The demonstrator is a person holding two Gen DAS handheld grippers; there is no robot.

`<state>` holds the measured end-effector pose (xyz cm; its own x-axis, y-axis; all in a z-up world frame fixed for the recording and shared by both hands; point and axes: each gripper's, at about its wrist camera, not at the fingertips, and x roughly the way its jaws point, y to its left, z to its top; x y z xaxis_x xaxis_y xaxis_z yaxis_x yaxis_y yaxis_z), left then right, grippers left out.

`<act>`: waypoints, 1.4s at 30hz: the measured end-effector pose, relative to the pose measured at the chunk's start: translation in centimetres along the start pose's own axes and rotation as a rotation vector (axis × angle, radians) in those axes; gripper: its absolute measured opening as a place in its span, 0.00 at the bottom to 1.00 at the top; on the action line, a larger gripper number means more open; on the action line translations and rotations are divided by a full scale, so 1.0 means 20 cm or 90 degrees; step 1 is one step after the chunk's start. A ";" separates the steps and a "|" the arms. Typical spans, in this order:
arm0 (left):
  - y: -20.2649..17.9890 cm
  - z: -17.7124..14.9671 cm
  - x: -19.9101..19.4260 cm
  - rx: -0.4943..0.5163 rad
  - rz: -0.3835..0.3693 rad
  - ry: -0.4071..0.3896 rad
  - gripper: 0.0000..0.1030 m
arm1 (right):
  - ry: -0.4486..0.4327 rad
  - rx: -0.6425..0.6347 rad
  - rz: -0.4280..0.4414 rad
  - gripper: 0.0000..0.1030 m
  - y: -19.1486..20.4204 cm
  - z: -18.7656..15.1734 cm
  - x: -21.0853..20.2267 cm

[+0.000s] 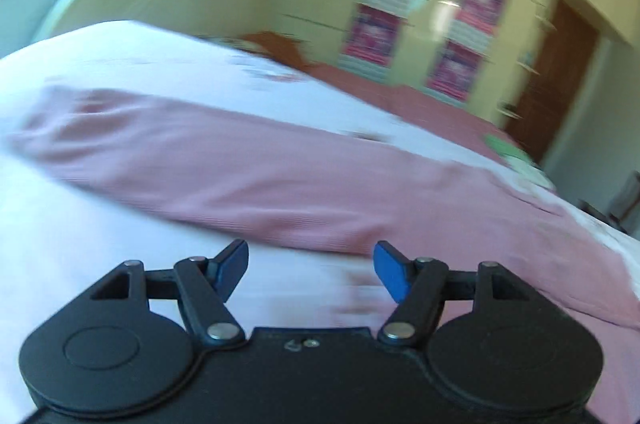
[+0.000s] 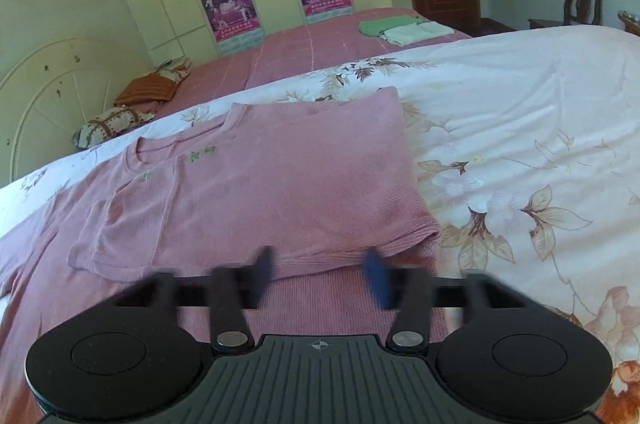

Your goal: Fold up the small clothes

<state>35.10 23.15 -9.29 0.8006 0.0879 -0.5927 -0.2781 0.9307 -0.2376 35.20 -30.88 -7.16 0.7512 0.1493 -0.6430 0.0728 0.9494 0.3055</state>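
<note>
Pink ribbed shirt [image 2: 256,184] lies partly folded on the floral bedspread [image 2: 520,128], one side turned over the body. The right gripper [image 2: 320,276] hovers just above its near hem, jaws spread with nothing between them. The left gripper [image 1: 310,270] is spread too, empty, over white bedspread beside what seems, through blur, the same shirt [image 1: 248,176].
</note>
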 end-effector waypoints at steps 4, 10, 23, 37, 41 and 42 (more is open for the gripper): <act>0.53 0.10 -0.02 -0.188 0.052 -0.007 0.65 | -0.028 -0.003 0.048 0.71 0.14 0.00 -0.01; 0.93 0.22 0.09 -0.381 -0.008 -0.042 0.64 | -0.011 0.016 0.067 0.60 0.34 -0.02 0.04; 1.13 0.31 0.28 -0.427 0.029 -0.084 0.08 | -0.012 0.035 0.045 0.60 0.42 0.01 0.06; 0.07 0.43 0.11 -0.041 -0.113 -0.061 0.05 | -0.028 0.122 -0.085 0.60 0.14 0.04 0.08; -0.48 0.35 0.15 0.060 -0.201 -0.024 0.05 | -0.029 0.116 -0.070 0.60 0.14 0.01 0.04; -0.62 0.30 0.16 0.091 -0.218 -0.018 0.05 | -0.029 0.114 -0.067 0.60 0.14 0.00 0.03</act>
<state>44.27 14.05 -3.52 0.8495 -0.2285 -0.4756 0.0828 0.9480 -0.3075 35.91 -28.14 -6.64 0.7622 0.0353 -0.6463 0.2648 0.8942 0.3610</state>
